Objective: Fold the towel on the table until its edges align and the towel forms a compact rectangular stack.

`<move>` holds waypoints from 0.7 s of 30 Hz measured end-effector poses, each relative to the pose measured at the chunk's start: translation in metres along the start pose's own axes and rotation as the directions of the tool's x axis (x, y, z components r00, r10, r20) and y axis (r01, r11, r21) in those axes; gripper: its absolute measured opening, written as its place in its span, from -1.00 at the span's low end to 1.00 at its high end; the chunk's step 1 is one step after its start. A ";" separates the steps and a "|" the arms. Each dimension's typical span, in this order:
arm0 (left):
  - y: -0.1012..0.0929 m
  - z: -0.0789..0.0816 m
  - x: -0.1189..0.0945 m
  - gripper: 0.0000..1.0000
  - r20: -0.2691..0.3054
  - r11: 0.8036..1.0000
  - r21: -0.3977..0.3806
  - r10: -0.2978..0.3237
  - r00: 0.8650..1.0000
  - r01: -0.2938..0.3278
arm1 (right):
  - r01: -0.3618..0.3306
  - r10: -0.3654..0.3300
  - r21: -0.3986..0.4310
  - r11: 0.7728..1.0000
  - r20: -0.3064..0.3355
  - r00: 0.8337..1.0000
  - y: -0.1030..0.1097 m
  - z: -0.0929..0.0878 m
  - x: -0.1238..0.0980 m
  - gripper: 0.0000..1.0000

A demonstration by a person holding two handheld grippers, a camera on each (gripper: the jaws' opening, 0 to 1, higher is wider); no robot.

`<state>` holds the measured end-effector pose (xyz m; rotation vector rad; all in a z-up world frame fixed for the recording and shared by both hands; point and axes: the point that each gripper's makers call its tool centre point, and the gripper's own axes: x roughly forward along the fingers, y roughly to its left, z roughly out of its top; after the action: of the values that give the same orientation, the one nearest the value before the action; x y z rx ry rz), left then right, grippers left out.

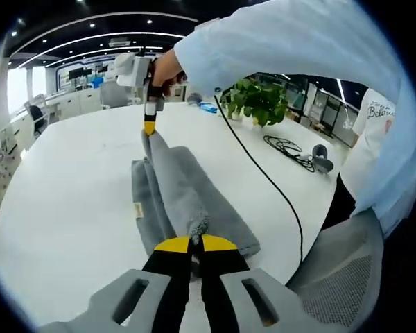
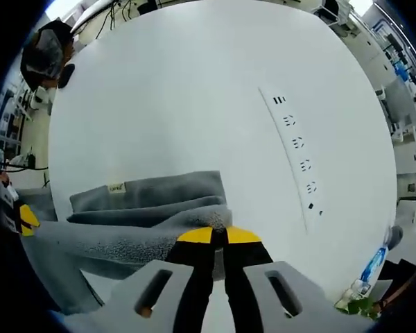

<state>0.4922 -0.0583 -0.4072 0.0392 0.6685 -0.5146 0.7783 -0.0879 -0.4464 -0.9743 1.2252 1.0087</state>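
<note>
Nearest the camera in the left gripper view, the left gripper (image 1: 195, 244) has its yellow-tipped jaws pressed together on a bunched corner of the grey towel (image 1: 187, 198), pinching the fabric between them. From that pinch a raised fold of towel runs away across the white table (image 1: 69, 180) to the right gripper (image 1: 150, 127), which hangs above the far end with its jaws closed on the opposite corner, held by a hand (image 1: 165, 68) emerging from a light blue sleeve (image 1: 291, 41). The rest of the towel lies flat on the table beneath the lifted fold, with a small label (image 1: 137, 210) at its edge. A black cable (image 1: 263, 173) crosses the table beside the towel; a potted plant (image 1: 258, 100) and a coil of black cable (image 1: 289, 148) sit well apart from it, towards the far edge. In the right gripper view, the right gripper (image 2: 219, 237) is clamped on the towel (image 2: 152, 208), and the fold stretches leftward to the left gripper (image 2: 26, 219) at the edge of view. A row of recessed sockets (image 2: 298, 152) is set in the table (image 2: 194, 83), apart from the towel. A bottle (image 2: 371, 267) stands near the table's rim.
</note>
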 end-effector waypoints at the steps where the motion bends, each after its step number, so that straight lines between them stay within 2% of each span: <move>1: 0.002 -0.004 0.001 -0.91 -0.009 1.000 -0.005 0.001 1.000 -0.001 | -0.005 0.005 0.003 1.000 0.001 1.000 0.001 0.001 0.005 -0.96; 7: 0.012 -0.025 0.009 -0.91 -0.048 0.999 -0.039 0.008 0.999 -0.010 | -0.013 0.013 0.002 1.000 -0.001 1.000 0.008 0.003 0.022 -0.95; 9: 0.016 -0.028 0.010 -0.91 -0.055 0.999 -0.044 0.010 0.998 -0.012 | -0.014 0.014 0.002 1.000 0.001 1.000 0.014 0.002 0.024 -0.95; 11: 0.018 -0.033 0.013 -0.91 -0.067 0.999 -0.047 0.010 0.998 -0.014 | -0.019 0.019 0.003 1.000 0.003 1.000 0.006 0.009 0.033 -0.95; 13: 0.020 -0.037 0.015 -0.91 -0.082 0.999 -0.046 0.011 0.997 -0.015 | -0.021 0.021 0.003 1.000 0.008 1.000 0.017 0.005 0.032 -0.94; 15: 0.021 -0.041 0.018 -0.90 -0.091 0.999 -0.050 0.011 0.996 -0.015 | -0.022 0.022 0.000 1.000 0.012 1.000 0.009 0.011 0.039 -0.94; 19: 0.024 -0.048 0.021 -0.90 -0.105 0.998 -0.059 0.011 0.994 -0.017 | -0.026 0.026 -0.001 1.000 0.020 0.999 0.022 0.008 0.039 -0.93; 21: 0.024 -0.051 0.022 -0.90 -0.115 0.998 -0.065 0.008 0.993 -0.015 | -0.029 0.029 -0.005 1.000 0.027 0.999 0.017 0.013 0.045 -0.92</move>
<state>0.4884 -0.0370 -0.4642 0.0106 0.7974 -0.4815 0.7685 -0.0677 -0.4903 -0.9462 1.2186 1.0450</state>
